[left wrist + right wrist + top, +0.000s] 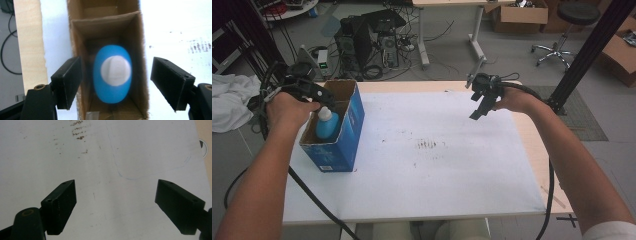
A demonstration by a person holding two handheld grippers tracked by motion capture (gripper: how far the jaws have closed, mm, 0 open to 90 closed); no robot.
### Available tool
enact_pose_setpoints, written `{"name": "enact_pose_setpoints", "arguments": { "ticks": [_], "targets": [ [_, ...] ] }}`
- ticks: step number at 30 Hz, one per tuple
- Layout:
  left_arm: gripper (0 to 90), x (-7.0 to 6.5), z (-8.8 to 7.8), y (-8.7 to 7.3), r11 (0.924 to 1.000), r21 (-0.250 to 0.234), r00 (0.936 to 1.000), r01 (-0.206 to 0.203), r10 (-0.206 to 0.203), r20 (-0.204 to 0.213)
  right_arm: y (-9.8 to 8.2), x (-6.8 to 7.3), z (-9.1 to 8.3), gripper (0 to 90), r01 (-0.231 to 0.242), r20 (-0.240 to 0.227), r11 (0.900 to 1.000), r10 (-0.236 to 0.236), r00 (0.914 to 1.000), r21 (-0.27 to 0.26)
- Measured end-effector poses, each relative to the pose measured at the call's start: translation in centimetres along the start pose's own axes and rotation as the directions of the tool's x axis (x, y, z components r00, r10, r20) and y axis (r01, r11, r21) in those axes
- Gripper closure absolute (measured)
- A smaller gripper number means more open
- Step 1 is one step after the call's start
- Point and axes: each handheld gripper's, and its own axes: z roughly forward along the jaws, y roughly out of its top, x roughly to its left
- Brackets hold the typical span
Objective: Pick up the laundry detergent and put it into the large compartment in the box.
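A blue bottle with a white cap (326, 125) stands upright inside an open cardboard box with blue sides (346, 131) at the table's left. My left gripper (318, 98) hovers right over the box, pointing down. In the left gripper view the bottle (112, 75) sits in the box's near compartment (107, 25), below and between the jaws; the left gripper (116, 62) is open and its pads touch nothing. My right gripper (477, 107) hangs above the table's far right, tilted downward. It is open (115, 187) over bare white surface with nothing between its fingers.
A white sheet (437, 165) with faint brown marks (430, 145) covers most of the wooden table. Behind the table the floor holds a computer tower (362, 42), cables, a stool (569, 30) and cardboard boxes. A black post (592, 47) rises at right.
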Motion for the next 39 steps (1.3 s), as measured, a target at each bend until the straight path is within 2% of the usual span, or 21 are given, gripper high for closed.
{"name": "enact_pose_setpoints", "arguments": {
  "ticks": [8, 11, 12, 13, 17, 20, 21, 22, 23, 24, 27, 28, 29, 30, 31, 34, 35, 36, 37, 38, 39],
  "targets": [
    [25.9, -2.4, -0.8, 0.6, 0.9975, -0.014, 0.9966, -0.069, 0.07, 0.044, 0.1, 0.2, -0.1, 17.2, 0.006, 0.001, 1.0, -0.006, 1.0, -0.003],
    [25.4, -4.0, -1.3, 1.0, 0.9931, -0.017, 0.9908, -0.116, 0.117, 0.068, 0.1, 0.2, -0.2, 17.2, 0.003, 0.003, 1.0, -0.003, 1.0, -0.006],
    [25.4, -4.0, -1.3, 1.0, 0.9931, -0.017, 0.9908, -0.116, 0.117, 0.068, 0.1, 0.2, -0.2, 17.2, 0.003, 0.003, 1.0, -0.003, 1.0, -0.006],
    [25.0, -4.8, -1.5, 1.3, 0.9908, -0.035, 0.9879, -0.131, 0.133, 0.08, 0.1, 0.2, -0.3, 17.2, 0.002, 0.001, 1.0, -0.002, 1.0, -0.006],
    [24.0, -6.0, -1.7, 1.5, 0.9872, -0.061, 0.9848, -0.147, 0.152, 0.084, 0.2, 0.3, -0.3, 17.2, 0.003, 0.004, 1.0, -0.003, 1.0, -0.006],
    [21.2, -7.1, -1.6, 1.6, 0.982, -0.073, 0.9794, -0.174, 0.18, 0.09, 0.1, 0.4, -0.3, 17.2, 0.004, 0.004, 1.0, -0.004, 1.0, -0.006],
    [20.9, -7.7, -1.7, 1.7, 0.9777, -0.078, 0.9749, -0.195, 0.202, 0.094, 0.1, 0.4, -0.4, 17.2, 0.005, 0.005, 1.0, -0.005, 1.0, -0.006],
    [20.8, -7.7, -1.7, 1.7, 0.9777, -0.078, 0.9749, -0.195, 0.202, 0.094, 0.1, 0.4, -0.4, 17.2, 0.005, 0.005, 1.0, -0.005, 1.0, -0.006],
    [20.4, -8.3, -1.7, 1.8, 0.9723, -0.077, 0.9689, -0.22, 0.227, 0.098, 0.1, 0.4, -0.4, 17.2, 0.002, 0.006, 1.0, -0.002, 1.0, -0.008],
    [19.9, -8.3, -1.7, 1.8, 0.9723, -0.077, 0.9689, -0.22, 0.227, 0.098, 0.1, 0.4, -0.4, 17.2, 0.002, 0.006, 1.0, -0.002, 1.0, -0.008],
    [19.3, -9.4, -1.7, 1.9, 0.9625, -0.087, 0.9582, -0.257, 0.266, 0.106, 0.1, 0.5, -0.5, 17.2, 0.003, 0.006, 1.0, -0.003, 1.0, -0.006],
    [19.1, -9.4, -1.7, 1.9, 0.9625, -0.087, 0.9582, -0.257, 0.266, 0.106, 0.1, 0.5, -0.5, 17.2, 0.003, 0.006, 1.0, -0.003, 1.0, -0.006],
    [18.7, -9.9, -1.6, 1.9, 0.9556, -0.095, 0.9506, -0.279, 0.289, 0.113, 0.1, 0.6, -0.5, 17.2, 0.004, 0.008, 1.0, -0.004, 1.0, -0.01],
    [18.2, -9.9, -1.6, 1.9, 0.9556, -0.095, 0.9506, -0.279, 0.289, 0.113, 0.1, 0.6, -0.5, 17.2, 0.004, 0.008, 1.0, -0.004, 1.0, -0.01],
    [18.0, -10.5, -1.5, 1.9, 0.9471, -0.105, 0.9423, -0.303, 0.314, 0.115, 0.2, 0.6, -0.5, 17.2, 0.006, 0.008, 1.0, -0.006, 0.9999, -0.012],
    [18.0, -11.1, -1.3, 1.8, 0.9406, -0.113, 0.9357, -0.32, 0.333, 0.117, 0.2, 0.7, -0.6, 17.1, 0.008, 0.008, 1.0, -0.007, 0.9999, -0.01],
    [18.0, -11.6, -1.1, 1.9, 0.9348, -0.114, 0.9288, -0.336, 0.349, 0.124, 0.3, 0.7, -0.6, 17.1, 0.01, 0.008, 1.0, -0.01, 0.9999, -0.012],
    [18.0, -11.6, -1.1, 1.9, 0.9348, -0.114, 0.9288, -0.336, 0.349, 0.124, 0.3, 0.7, -0.6, 17.1, 0.01, 0.008, 1.0, -0.01, 0.9999, -0.012],
    [17.9, -12.2, -0.9, 1.9, 0.9281, -0.121, 0.9214, -0.352, 0.366, 0.129, 0.3, 0.8, -0.6, 17.1, 0.012, 0.008, 1.0, -0.012, 0.9999, -0.013],
    [17.8, -12.2, -0.9, 1.9, 0.9281, -0.121, 0.9214, -0.352, 0.366, 0.129, 0.3, 0.8, -0.6, 17.1, 0.012, 0.008, 1.0, -0.012, 0.9999, -0.013],
    [17.8, -12.7, -0.7, 1.9, 0.9213, -0.123, 0.9134, -0.369, 0.384, 0.135, 0.3, 0.8, -0.6, 17.1, 0.014, 0.008, 1.0, -0.014, 0.9999, -0.013]
  ]
}}
